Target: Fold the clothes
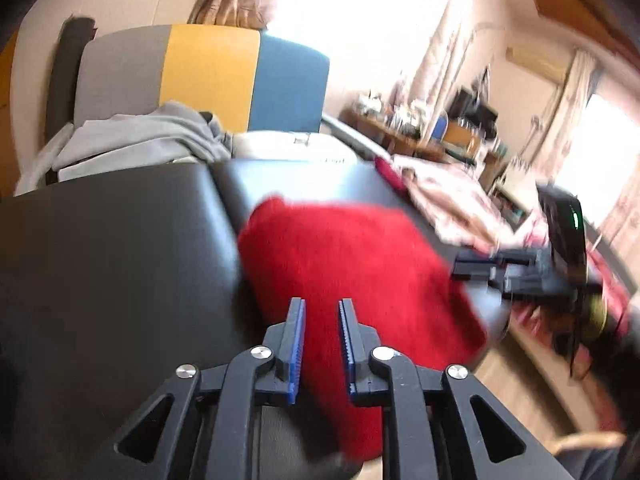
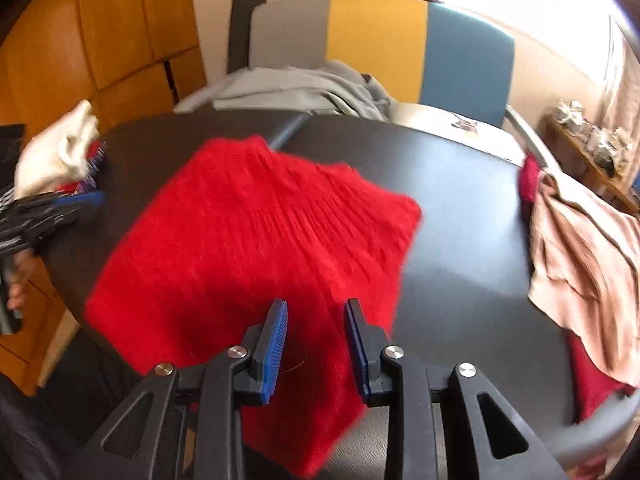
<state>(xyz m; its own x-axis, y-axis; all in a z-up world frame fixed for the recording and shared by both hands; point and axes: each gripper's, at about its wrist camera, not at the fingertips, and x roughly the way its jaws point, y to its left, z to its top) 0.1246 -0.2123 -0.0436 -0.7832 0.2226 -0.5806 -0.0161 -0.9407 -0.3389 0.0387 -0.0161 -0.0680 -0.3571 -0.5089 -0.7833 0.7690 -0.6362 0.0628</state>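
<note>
A red knitted sweater (image 1: 352, 264) lies folded into a rough rectangle on the black table (image 1: 100, 248). My left gripper (image 1: 321, 303) hovers over its near edge, open, with only the red knit showing in the gap between its blue pads. The right wrist view shows the same sweater (image 2: 260, 240) spread across the table (image 2: 460, 240). My right gripper (image 2: 316, 303) is open above its near right corner and holds nothing. Each gripper appears blurred in the other's view: the right one (image 1: 464, 266) by the sweater's right side, the left one (image 2: 86, 200) at its left edge.
A pink cloth (image 2: 588, 256) over a dark red garment (image 2: 592, 380) lies on the table's right side. A grey garment (image 2: 304, 88) rests on a chair with a grey, yellow and blue back (image 2: 376, 36) behind the table. A white cloth (image 2: 56, 152) sits at the left.
</note>
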